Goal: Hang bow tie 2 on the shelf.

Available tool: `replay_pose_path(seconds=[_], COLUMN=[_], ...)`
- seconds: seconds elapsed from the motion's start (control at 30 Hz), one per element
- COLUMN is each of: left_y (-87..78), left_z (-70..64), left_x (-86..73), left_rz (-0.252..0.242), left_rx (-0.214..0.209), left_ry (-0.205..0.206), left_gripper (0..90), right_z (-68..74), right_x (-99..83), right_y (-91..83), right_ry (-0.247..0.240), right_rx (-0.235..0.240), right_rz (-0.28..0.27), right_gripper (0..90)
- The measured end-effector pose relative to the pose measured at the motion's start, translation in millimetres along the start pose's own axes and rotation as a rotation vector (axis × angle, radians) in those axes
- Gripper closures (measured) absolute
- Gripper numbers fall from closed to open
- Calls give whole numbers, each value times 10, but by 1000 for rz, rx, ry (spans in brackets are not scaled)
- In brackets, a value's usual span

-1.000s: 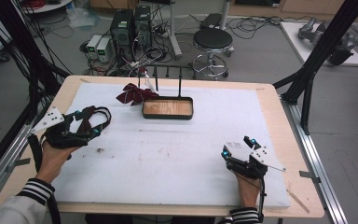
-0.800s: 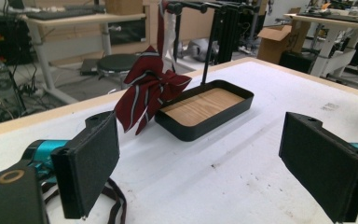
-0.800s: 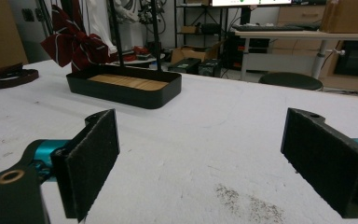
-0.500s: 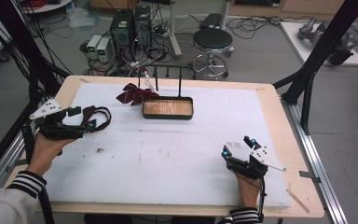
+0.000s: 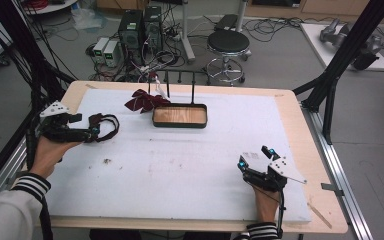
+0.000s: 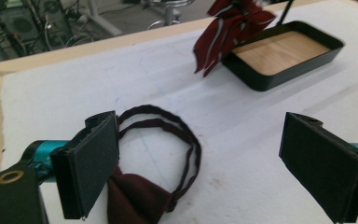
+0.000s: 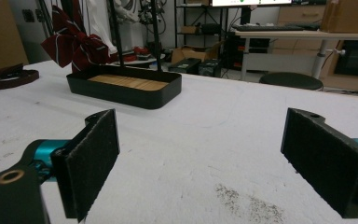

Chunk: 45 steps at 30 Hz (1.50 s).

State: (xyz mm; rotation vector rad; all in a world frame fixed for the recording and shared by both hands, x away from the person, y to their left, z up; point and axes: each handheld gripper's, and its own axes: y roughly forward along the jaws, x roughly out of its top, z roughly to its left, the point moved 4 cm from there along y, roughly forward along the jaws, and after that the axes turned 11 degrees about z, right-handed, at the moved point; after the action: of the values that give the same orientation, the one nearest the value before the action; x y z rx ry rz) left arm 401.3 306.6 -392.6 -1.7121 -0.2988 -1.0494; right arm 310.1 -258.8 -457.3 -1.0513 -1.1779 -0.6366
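1. Clutter around your work is sparse: a black tray with a wooden floor sits at the far middle of the white surface, thin black posts rise behind it, and a dark red striped bow hangs at its left corner.
2. Your left claw stands wide over the left edge of the surface, with the dark red bow tie and its looped strap lying just at its tips.
3. In the left gripper view, the bow tie lies flat beside the left pad, its strap curving into the gap between the jaws; nothing is gripped.
4. Nothing stands between that claw and the bow tie; the tray and striped bow sit well beyond.
5. Your right claw rests near the surface's front right, also wide and holding nothing.
6. The right gripper view shows dark specks on the surface just ahead of the jaws, and the tray farther off.
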Motion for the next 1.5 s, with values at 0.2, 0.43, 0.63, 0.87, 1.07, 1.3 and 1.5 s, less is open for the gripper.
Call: replay_pose_path(seconds=[0.2,0.43,0.63,0.87,1.07,1.3,1.5], left_y=[69,166,257,345,413,484,538], left_z=[139,255,335,360,367,405,409], left_x=[8,-42,-53,-34,-32,-90,-119], left_rz=[77,144,206,284,314,386,431], left_rx=[56,70,77,80,98,105,87], left_ry=[-36,-85,-107,-131,-137,-175,-212], left_gripper=[127,129,129,139,170,198,251], right_z=[1,-11,-12,-10,-11,-11,-11], right_x=[-1,2,2,1,1,0,0], right_y=[-1,1,1,-3,-3,-3,-3], right_ry=[6,-1,-2,7,6,10,11], right_rx=[0,-2,-2,1,2,2,2], right_rz=[1,-5,-5,-3,-4,-5,-4], right_gripper=[107,107,106,107,107,107,106])
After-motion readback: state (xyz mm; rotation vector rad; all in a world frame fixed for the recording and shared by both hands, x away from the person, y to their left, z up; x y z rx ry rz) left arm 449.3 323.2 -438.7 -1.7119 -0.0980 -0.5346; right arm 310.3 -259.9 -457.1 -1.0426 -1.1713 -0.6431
